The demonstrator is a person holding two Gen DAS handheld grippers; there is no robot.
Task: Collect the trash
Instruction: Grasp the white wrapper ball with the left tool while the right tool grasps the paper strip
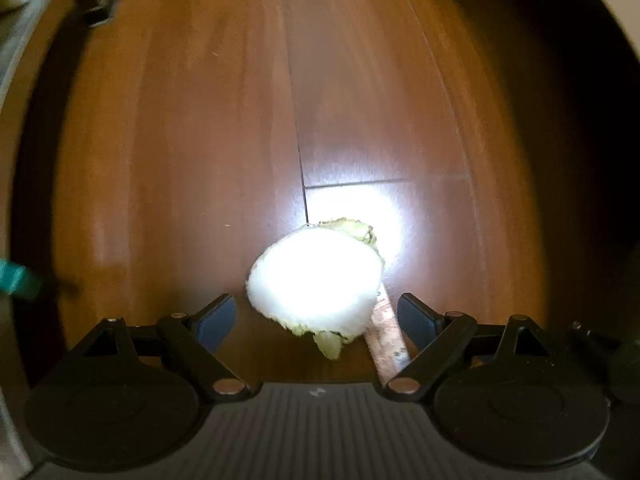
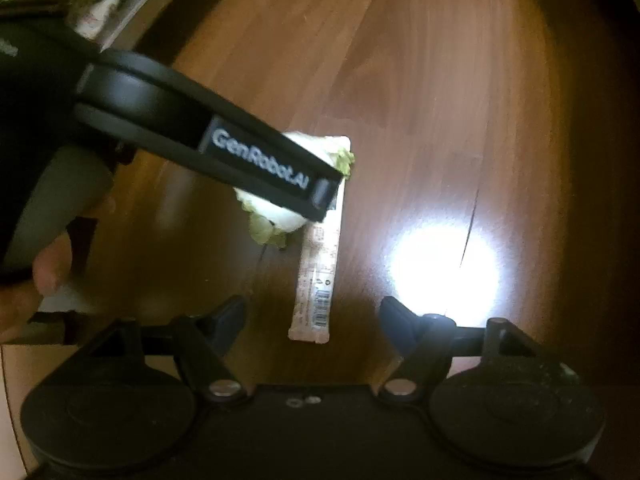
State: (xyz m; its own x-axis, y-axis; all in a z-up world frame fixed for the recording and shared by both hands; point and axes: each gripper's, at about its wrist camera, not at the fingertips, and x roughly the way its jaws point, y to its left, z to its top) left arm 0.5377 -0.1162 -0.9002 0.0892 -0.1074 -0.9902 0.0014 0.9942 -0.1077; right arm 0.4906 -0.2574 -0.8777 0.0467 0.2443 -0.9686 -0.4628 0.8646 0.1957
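Between spread fingers of the left gripper [image 1: 316, 316]: a cabbage leaf scrap [image 1: 316, 280], pale and overexposed, lying on the wood floor [image 1: 180, 140] and overlapping a flat stick wrapper [image 2: 320, 264]. Right gripper [image 2: 312, 320]: fingers apart, holding nothing, near the wrapper's barcode end. Close low on the leaf alone, probably. Wrapper's long axis runs away from the right gripper, toward the leaf.

Wooden plank floor [image 1: 180, 140] under my view. On it a pale cabbage leaf piece [image 1: 316, 280], lying partly over a long flat snack wrapper [image 2: 318, 276] with barcode.
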